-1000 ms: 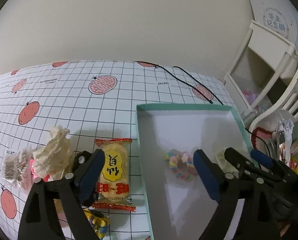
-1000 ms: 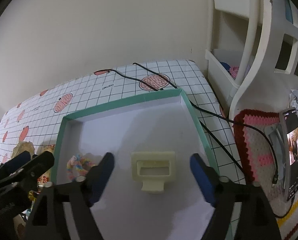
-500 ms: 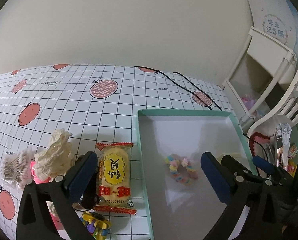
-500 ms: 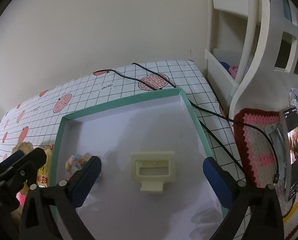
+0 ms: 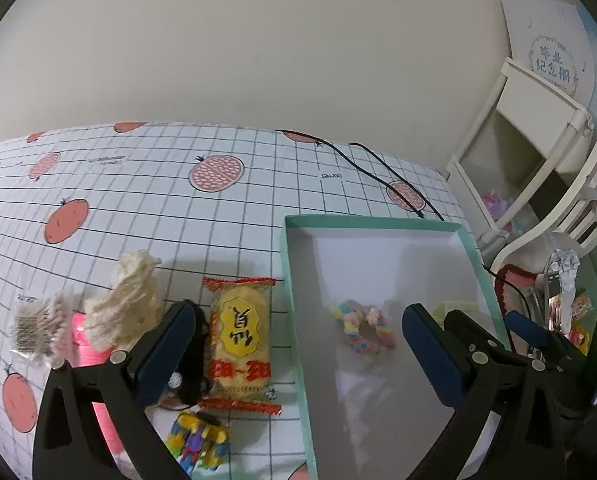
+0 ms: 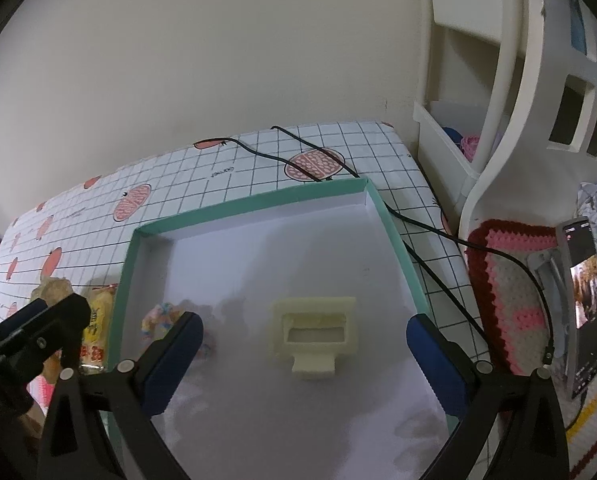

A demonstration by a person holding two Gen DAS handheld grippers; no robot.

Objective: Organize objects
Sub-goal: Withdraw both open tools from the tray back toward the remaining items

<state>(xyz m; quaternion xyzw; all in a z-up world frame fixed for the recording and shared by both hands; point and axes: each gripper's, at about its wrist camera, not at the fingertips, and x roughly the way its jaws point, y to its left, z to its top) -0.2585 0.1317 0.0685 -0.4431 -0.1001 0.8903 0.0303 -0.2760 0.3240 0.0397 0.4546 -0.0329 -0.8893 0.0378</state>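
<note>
A teal-rimmed white tray (image 5: 298, 344) (image 6: 254, 206) lies on the checked tablecloth. Inside it rest a pastel bead bracelet (image 5: 364, 330) (image 6: 158, 318) and a cream plastic clip (image 6: 314, 330). Left of the tray lie a yellow snack packet (image 5: 240, 340) (image 6: 94, 332), a cream lace scrunchie (image 5: 124, 300), a packet of cotton swabs (image 5: 36, 326), a small black object (image 5: 196, 364), a pink item (image 5: 94, 356) and a multicoloured toy (image 5: 198, 442). My left gripper (image 5: 298, 354) hangs open, straddling the tray's left rim. My right gripper (image 6: 304, 358) hangs open above the clip, holding nothing.
A black cable (image 6: 418, 224) runs across the cloth past the tray's far right corner. To the right are a white shelf unit (image 5: 538, 152) (image 6: 498, 112), a crocheted mat (image 6: 510, 288) and a phone (image 6: 584, 300) with its screen lit. A plain wall stands behind the table.
Both grippers have opened wider and pulled back and up a little. The bracelet and the clip stay where they were in the tray.
</note>
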